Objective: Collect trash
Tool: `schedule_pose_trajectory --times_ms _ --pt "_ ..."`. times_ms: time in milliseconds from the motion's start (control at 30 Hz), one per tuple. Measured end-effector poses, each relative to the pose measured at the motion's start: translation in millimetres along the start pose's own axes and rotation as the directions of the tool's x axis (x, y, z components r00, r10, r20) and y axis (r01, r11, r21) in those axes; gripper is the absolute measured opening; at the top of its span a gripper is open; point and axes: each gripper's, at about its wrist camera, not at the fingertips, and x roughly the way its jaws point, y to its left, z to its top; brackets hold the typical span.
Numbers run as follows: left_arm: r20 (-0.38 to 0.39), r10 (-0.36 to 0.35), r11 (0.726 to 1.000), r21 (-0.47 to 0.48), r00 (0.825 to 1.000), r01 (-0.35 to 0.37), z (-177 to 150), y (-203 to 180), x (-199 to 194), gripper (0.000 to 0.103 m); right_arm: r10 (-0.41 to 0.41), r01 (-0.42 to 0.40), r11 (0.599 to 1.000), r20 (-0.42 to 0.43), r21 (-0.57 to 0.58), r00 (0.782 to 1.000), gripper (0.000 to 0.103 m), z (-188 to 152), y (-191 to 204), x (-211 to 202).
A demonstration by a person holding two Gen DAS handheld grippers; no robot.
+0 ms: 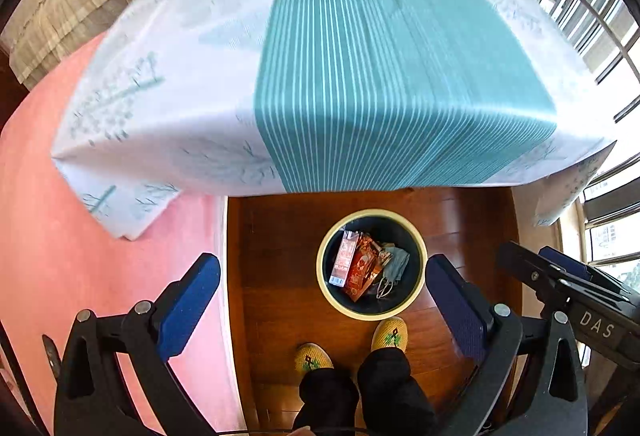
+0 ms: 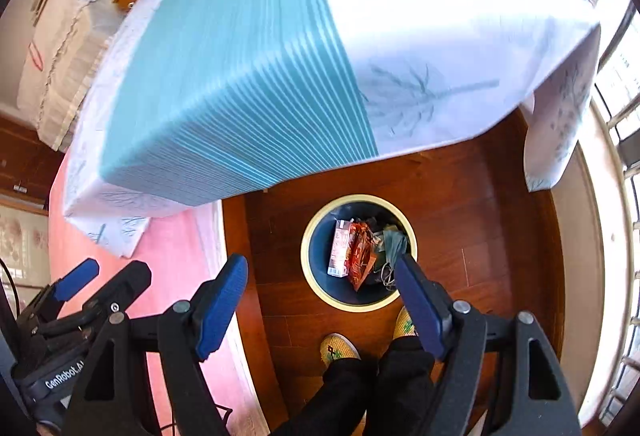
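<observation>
A round bin (image 1: 325,286) with a cream rim and dark inside stands on the wood floor by the table. It holds a pink carton (image 1: 343,263), a red foil wrapper (image 1: 363,270) and a grey face mask (image 1: 394,268). My left gripper (image 1: 322,290) is open and empty, high above the bin. My right gripper (image 2: 320,284) is open and empty too, also above the bin (image 2: 308,268). The carton (image 2: 339,248), wrapper (image 2: 360,254) and mask (image 2: 394,246) show between its fingers. Each gripper shows at the edge of the other's view.
A table under a white and teal striped cloth (image 1: 340,56) fills the upper half, and it also shows in the right wrist view (image 2: 260,76). A pink rug (image 1: 60,236) lies left. The person's feet in yellow slippers (image 1: 390,334) stand just behind the bin. Windows run along the right.
</observation>
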Motion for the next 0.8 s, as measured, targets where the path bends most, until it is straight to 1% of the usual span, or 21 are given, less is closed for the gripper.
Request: schedule_pose_trajectory --times_ms 167,333,500,633,800 --pt "0.066 -0.001 1.000 -0.009 0.998 0.001 11.5 1.2 -54.9 0.102 -0.006 0.006 0.997 0.011 -0.073 1.000 0.077 12.3 23.7 -40.3" --pt "0.126 -0.006 1.000 -0.027 0.992 0.009 19.0 2.7 -99.3 0.102 0.001 0.009 0.989 0.072 -0.148 0.997 0.077 26.0 47.0 -87.5" --pt "0.200 -0.004 0.998 -0.060 0.980 0.016 26.9 5.1 -140.8 0.102 0.026 -0.001 0.983 0.133 -0.184 0.991 0.077 33.8 59.7 -125.7" --pt "0.240 0.009 0.996 -0.084 0.971 0.012 30.9 6.4 -158.1 0.102 0.032 0.005 0.978 0.172 -0.208 0.985 0.077 39.0 68.1 -145.0" --pt "0.250 0.007 0.995 -0.095 0.968 0.017 35.2 8.3 -166.3 0.102 0.029 0.028 0.971 0.234 -0.238 0.972 0.077 44.6 76.2 -161.5"
